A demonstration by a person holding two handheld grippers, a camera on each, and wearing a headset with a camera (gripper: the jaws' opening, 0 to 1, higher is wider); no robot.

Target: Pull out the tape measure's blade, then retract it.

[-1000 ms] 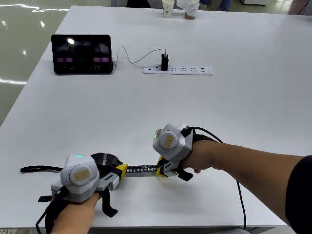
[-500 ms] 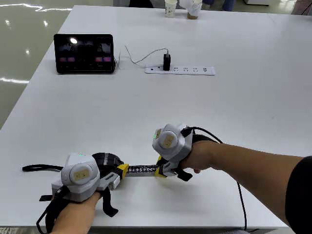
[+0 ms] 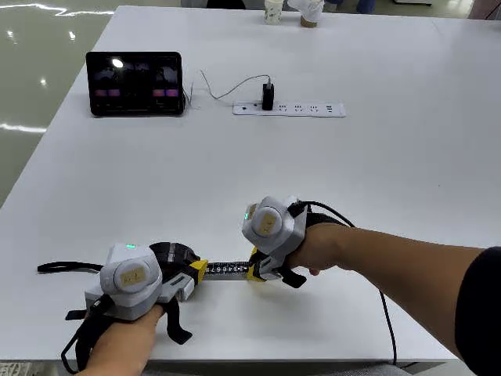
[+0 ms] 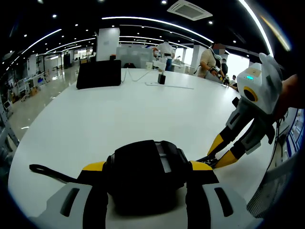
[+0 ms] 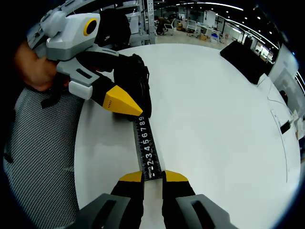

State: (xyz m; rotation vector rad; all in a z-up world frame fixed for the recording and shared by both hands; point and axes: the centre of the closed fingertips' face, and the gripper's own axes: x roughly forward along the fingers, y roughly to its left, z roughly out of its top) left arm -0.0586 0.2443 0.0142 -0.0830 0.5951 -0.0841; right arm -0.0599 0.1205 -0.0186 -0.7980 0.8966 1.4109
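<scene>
The black tape measure case point(image 3: 172, 254) lies near the table's front edge, and my left gripper point(image 3: 188, 270) is shut on it. In the left gripper view the case point(image 4: 145, 174) sits between the yellow-tipped jaws of my left gripper point(image 4: 147, 168). A short length of blade point(image 3: 225, 269) runs right from the case to my right gripper point(image 3: 254, 272). The right gripper view shows the blade point(image 5: 145, 145) with its numerals, and my right gripper point(image 5: 153, 177) shut on the blade's end. The left gripper point(image 5: 121, 102) and case point(image 5: 138, 76) lie beyond it.
A black strap point(image 3: 59, 269) trails left from the case. A tablet point(image 3: 135, 83) stands at the back left, beside a power strip point(image 3: 290, 110) with a plugged charger and cable. Cups point(image 3: 272, 12) stand at the far edge. The table's front edge point(image 3: 258, 356) is close.
My right gripper has drawn slightly closer to the case, so the exposed blade is a little shorter. The head view has shifted slightly.
</scene>
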